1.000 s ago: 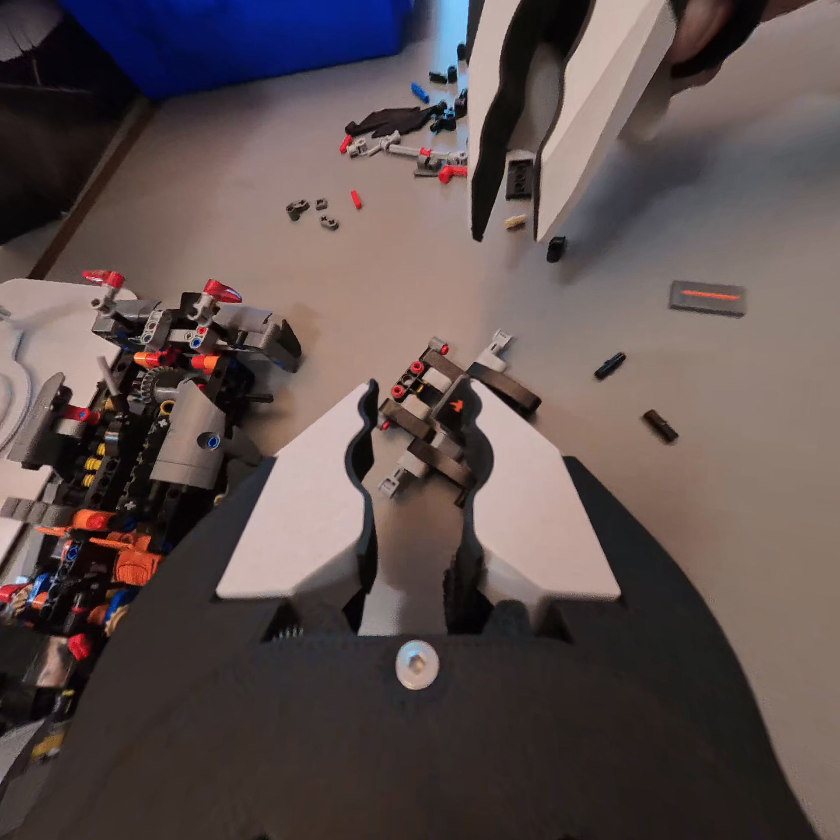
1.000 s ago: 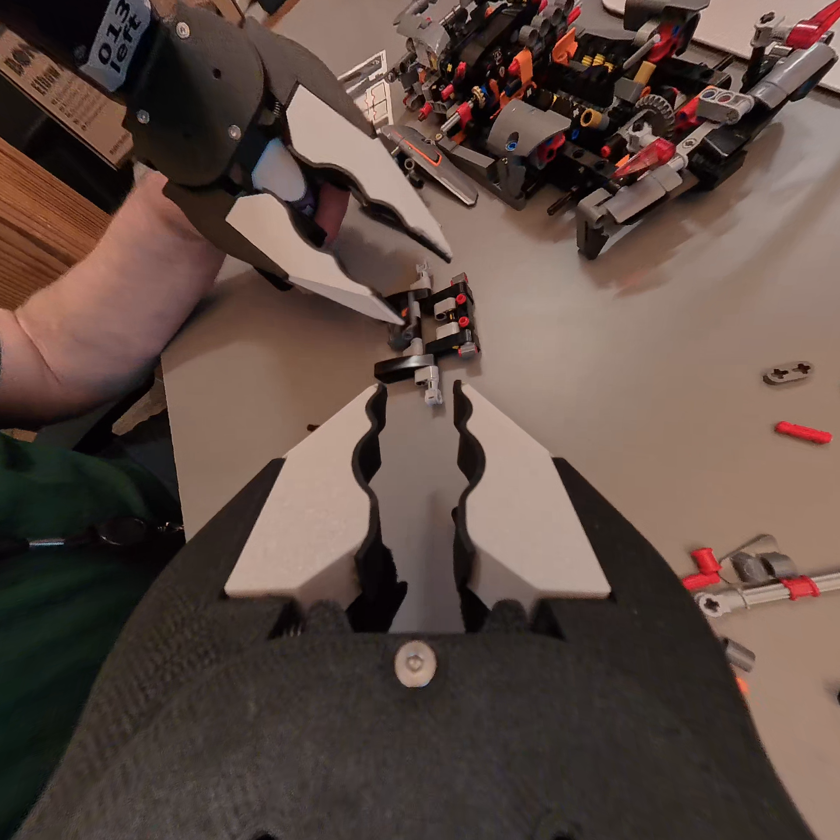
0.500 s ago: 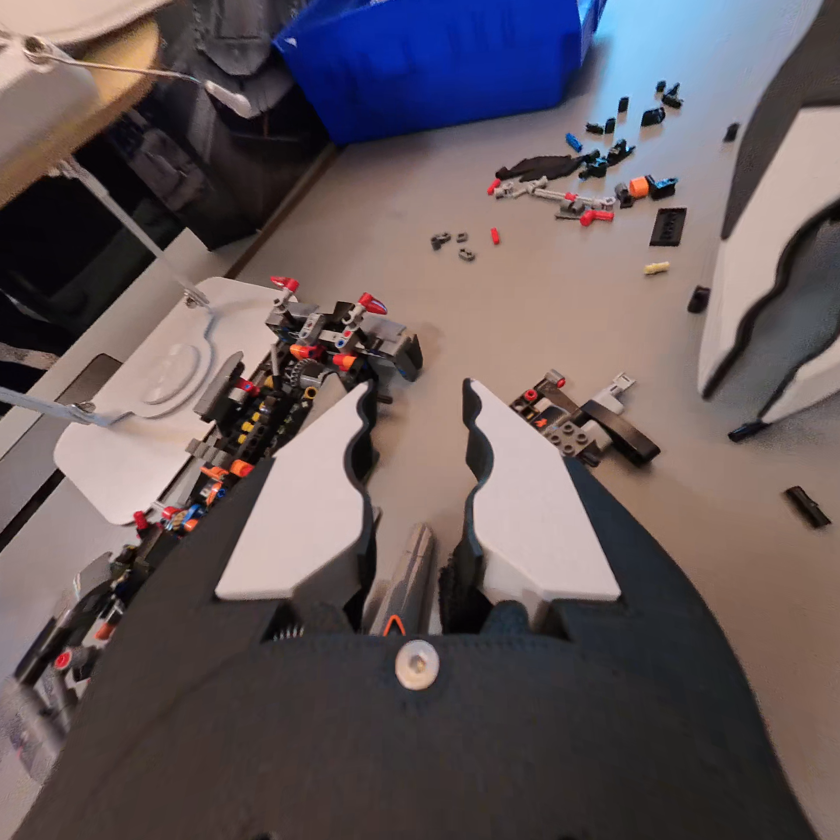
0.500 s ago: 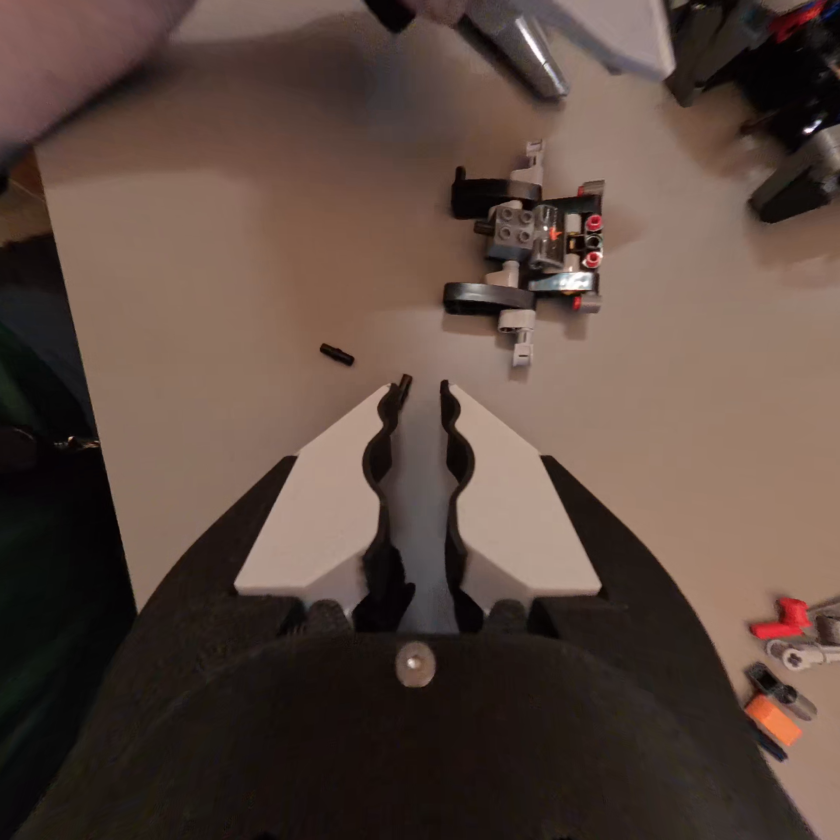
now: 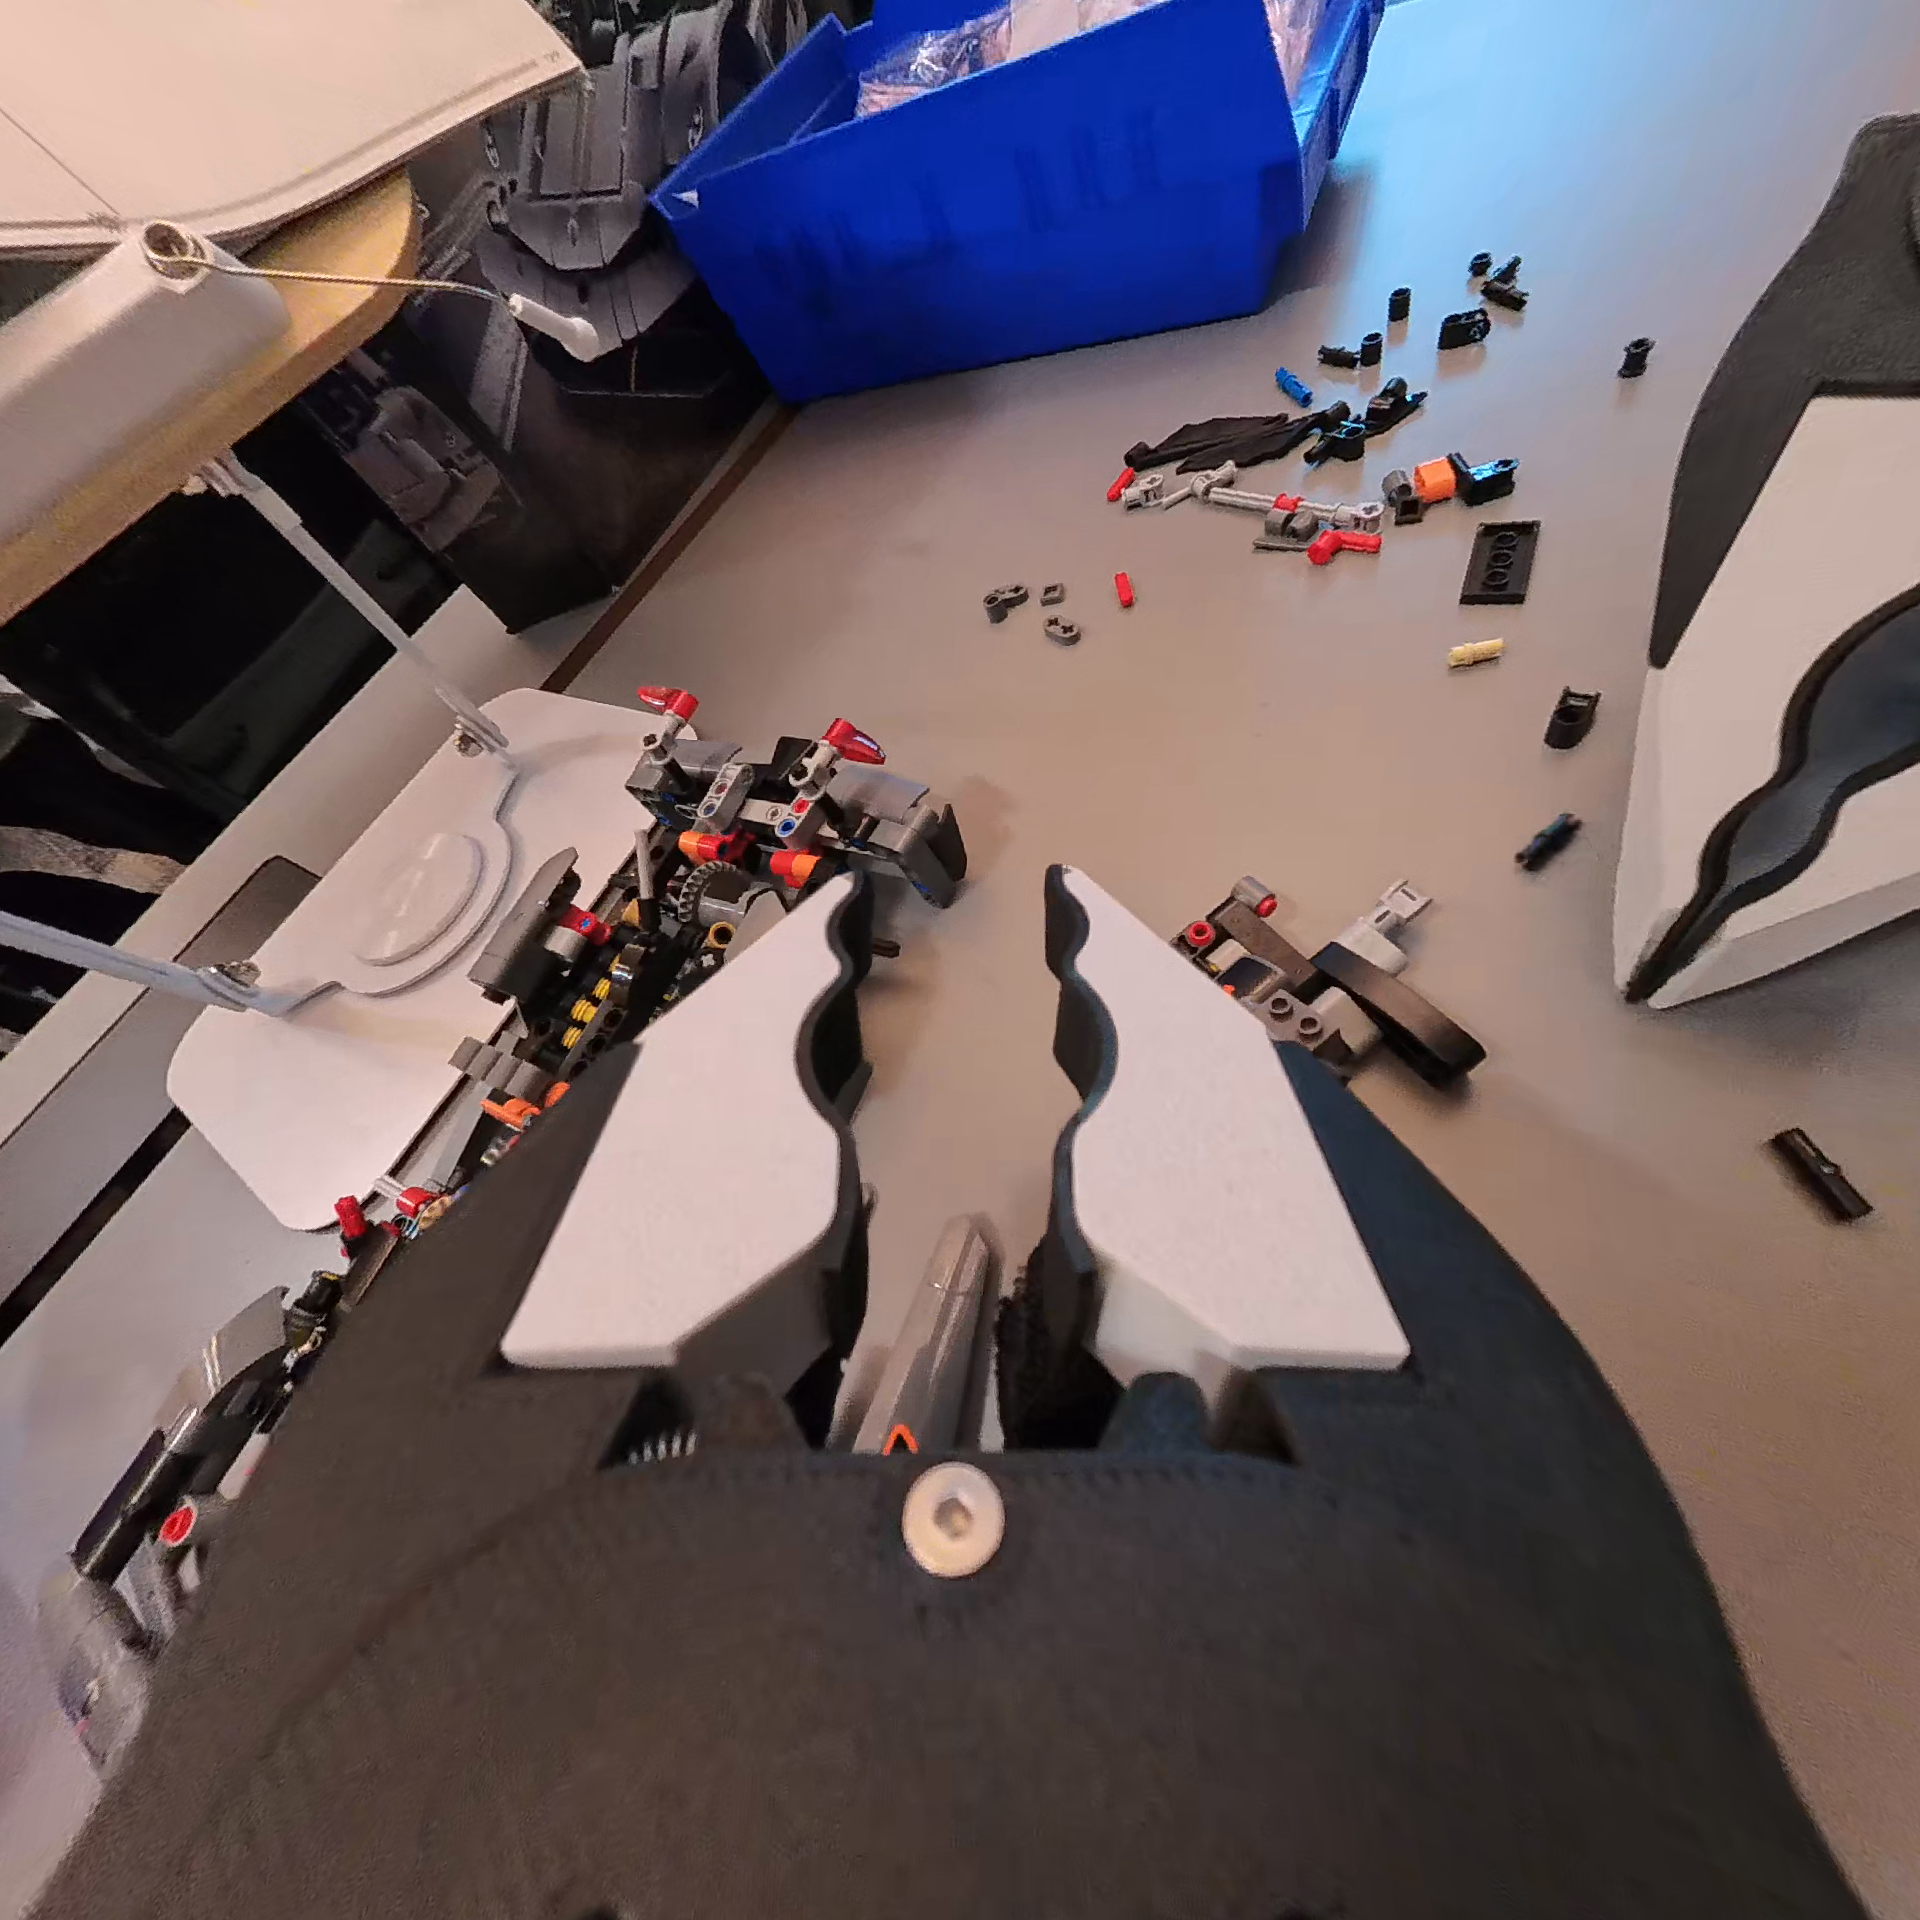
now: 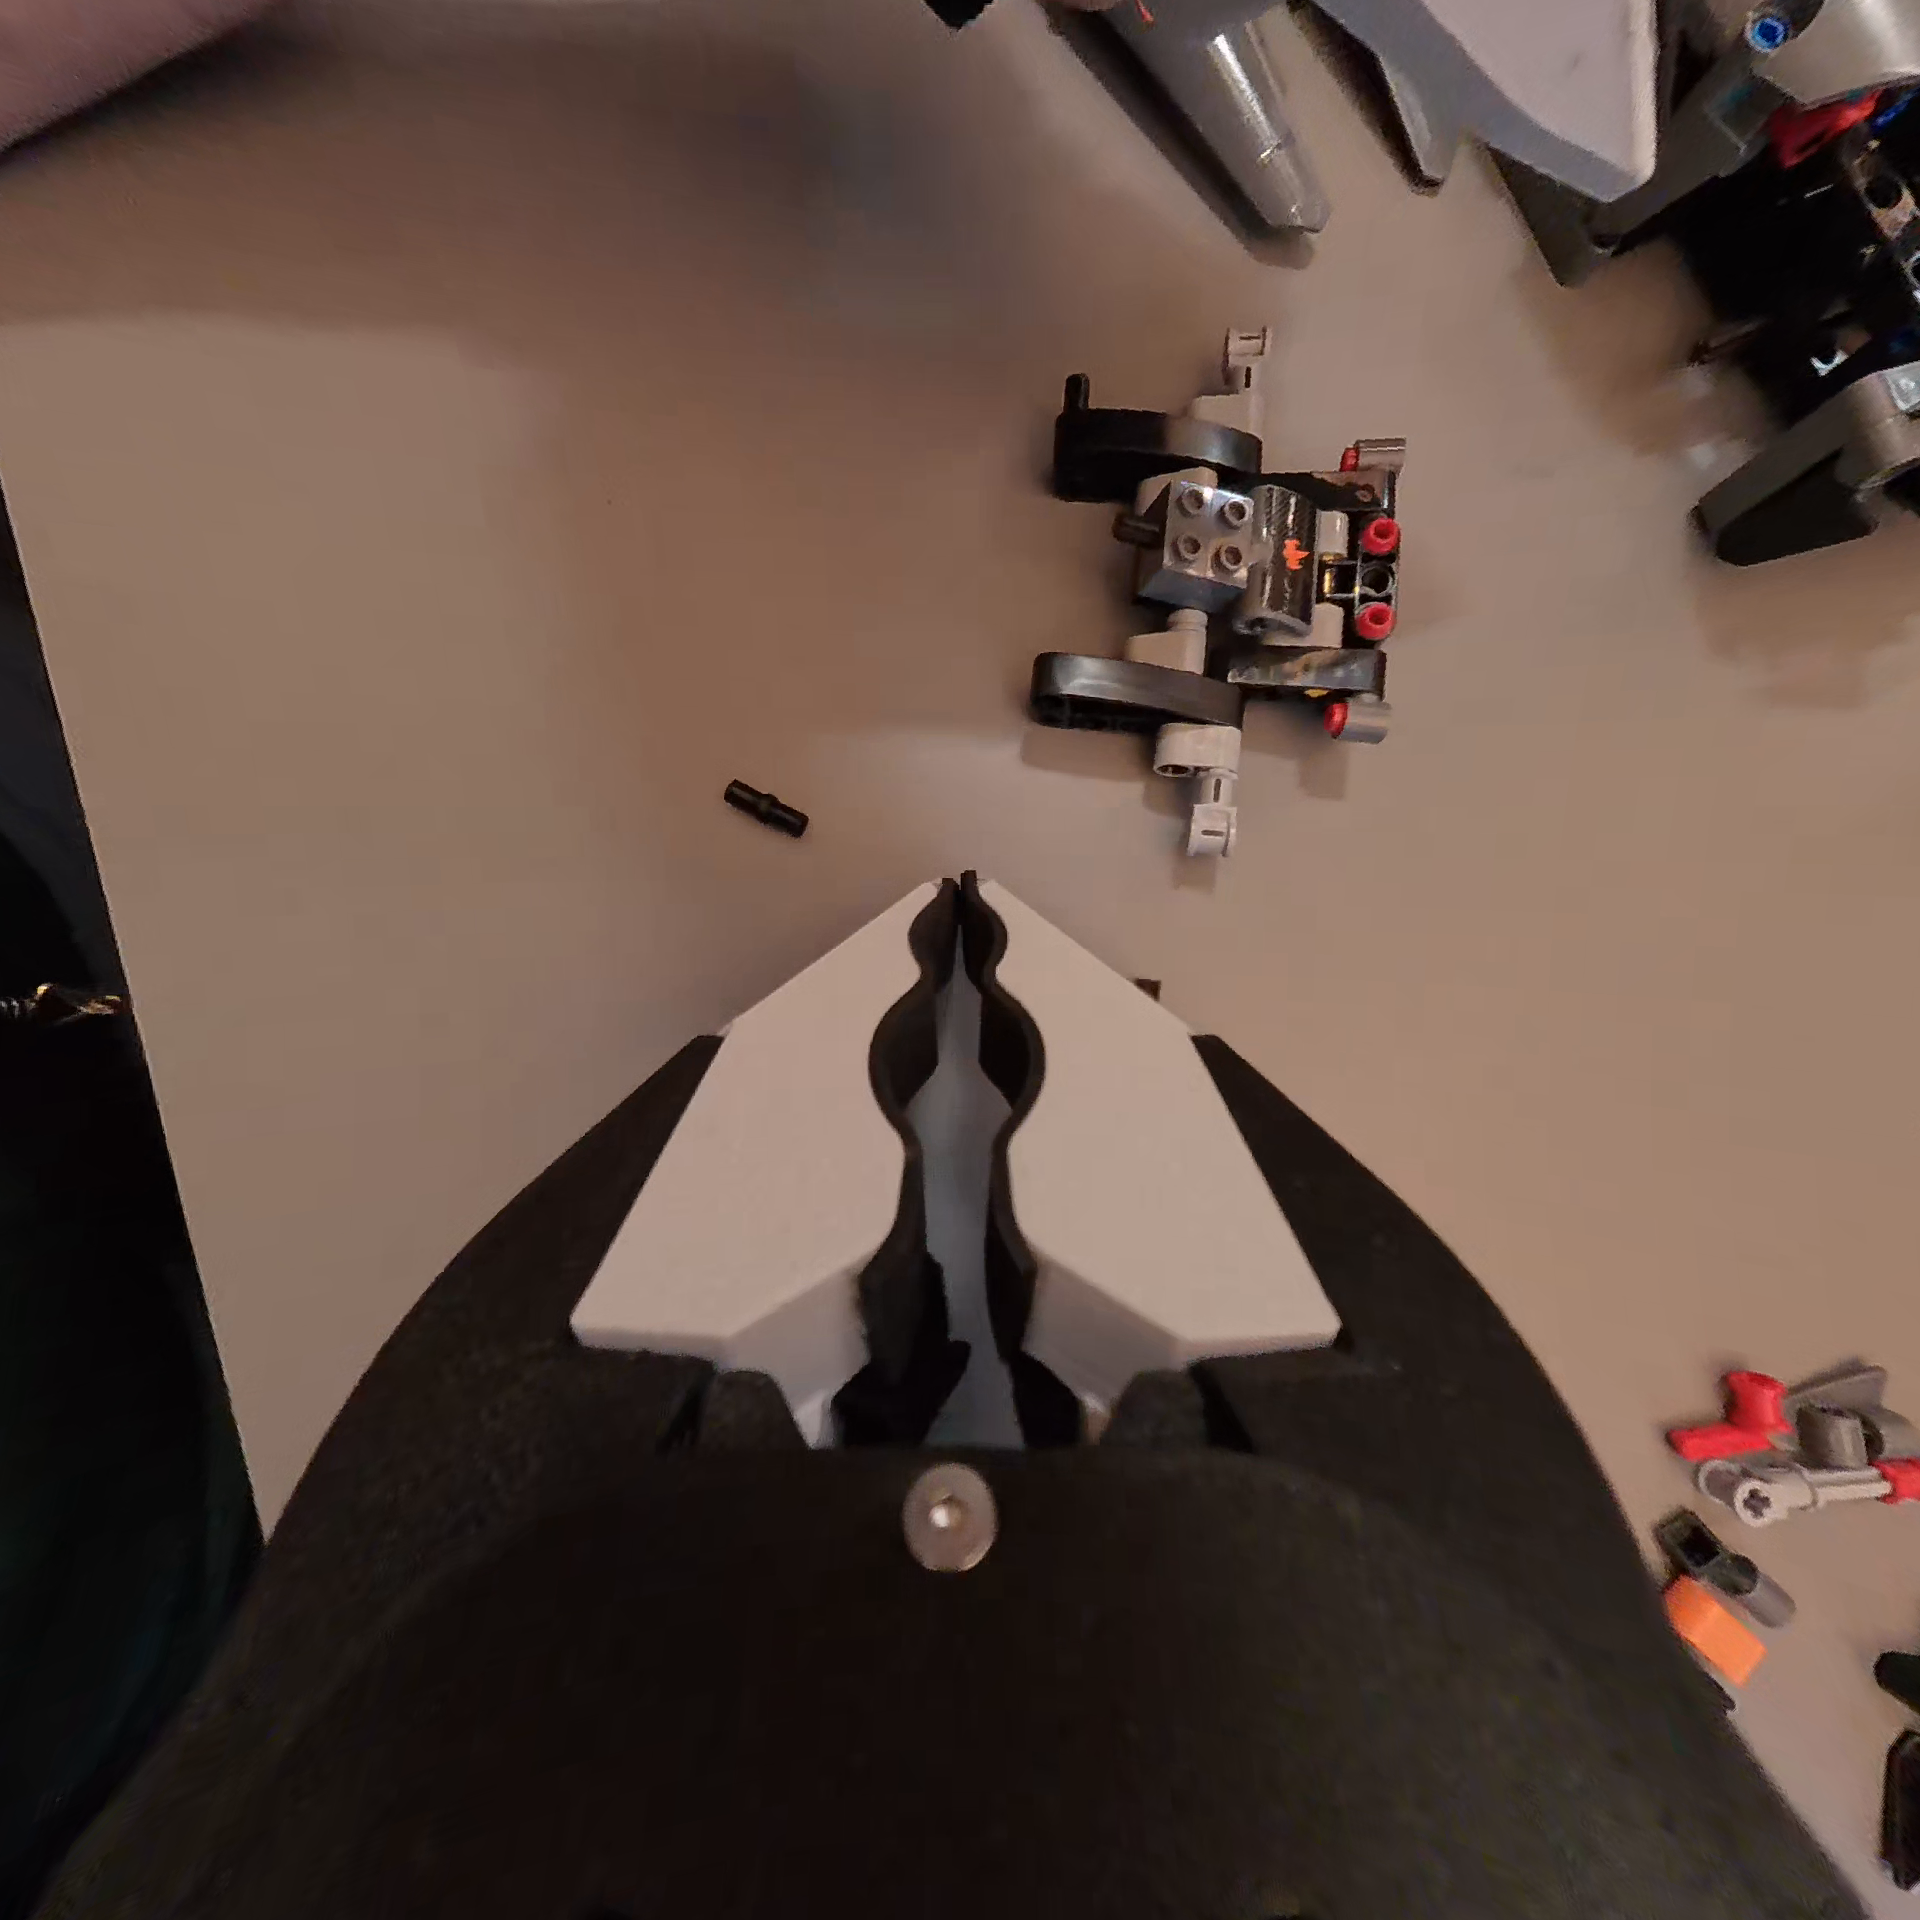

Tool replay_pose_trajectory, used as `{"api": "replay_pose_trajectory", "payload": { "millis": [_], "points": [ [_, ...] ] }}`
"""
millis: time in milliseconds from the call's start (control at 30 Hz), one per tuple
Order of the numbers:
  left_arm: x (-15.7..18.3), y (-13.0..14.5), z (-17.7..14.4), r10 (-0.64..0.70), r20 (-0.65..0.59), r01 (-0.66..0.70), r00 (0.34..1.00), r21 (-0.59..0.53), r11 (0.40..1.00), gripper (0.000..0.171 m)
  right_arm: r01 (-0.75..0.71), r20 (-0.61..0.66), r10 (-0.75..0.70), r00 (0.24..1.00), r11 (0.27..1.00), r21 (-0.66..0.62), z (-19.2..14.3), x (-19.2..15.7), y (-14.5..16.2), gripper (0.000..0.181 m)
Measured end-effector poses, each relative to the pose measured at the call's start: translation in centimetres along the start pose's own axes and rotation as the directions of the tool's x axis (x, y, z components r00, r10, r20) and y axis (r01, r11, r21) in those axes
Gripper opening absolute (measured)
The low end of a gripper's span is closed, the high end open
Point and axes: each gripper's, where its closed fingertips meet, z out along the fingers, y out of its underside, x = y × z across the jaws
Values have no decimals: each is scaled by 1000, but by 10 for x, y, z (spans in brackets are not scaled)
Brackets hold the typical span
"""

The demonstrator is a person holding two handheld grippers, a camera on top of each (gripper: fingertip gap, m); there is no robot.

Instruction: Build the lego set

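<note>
The large part-built Lego car (image 5: 727, 831) stands left of my left gripper (image 5: 951, 883), which is open and empty. A long grey panel piece (image 5: 935, 1320) lies on the table under its jaws, and also shows in the right wrist view (image 6: 1216, 135). A small black-and-grey sub-assembly (image 6: 1236, 582) lies on the table, just right of my left fingers (image 5: 1320, 977). My right gripper (image 6: 958, 883) is shut with its tips down at the table; nothing shows between them. It also shows in the left wrist view (image 5: 1766, 790). A black pin (image 6: 766, 808) lies left of it and another pin (image 5: 1548, 840) lies beside its tip.
A blue bin (image 5: 1018, 197) stands at the far edge. Several loose small parts (image 5: 1299, 499) lie in front of it, some also at the right wrist view's lower right (image 6: 1787, 1455). A white stand base (image 5: 343, 966) lies under the car. The table edge (image 6: 62, 831) runs along the left. Tip to tip, the grippers are about 15 cm apart. From my right tips it is roughly 4 cm to the black pin (image 6: 766, 808); from my left, 15 cm. It is also in sight in the left wrist view (image 5: 1819, 1170).
My right gripper has closed at the table where a black pin touched its tip; that pin now lies beside it. My left gripper has drawn back from the sub-assembly and stays open.
</note>
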Motion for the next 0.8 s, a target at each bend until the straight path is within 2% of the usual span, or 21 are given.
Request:
{"api": "replay_pose_trajectory", "payload": {
  "millis": [500, 800],
  "points": [
    [-1, 2, 2, 2, 17, -2, 1000, -8, 1000, 30, -21, -44, 25, 999, 996, 92, -21, 15, -3, 5],
    [-3, 5, 3, -1, 21, 1, 1000, -17, 1000, 29, -22, -49, 27, 998, 994, 104, -25, 16, 1, 7]
  ]
}}
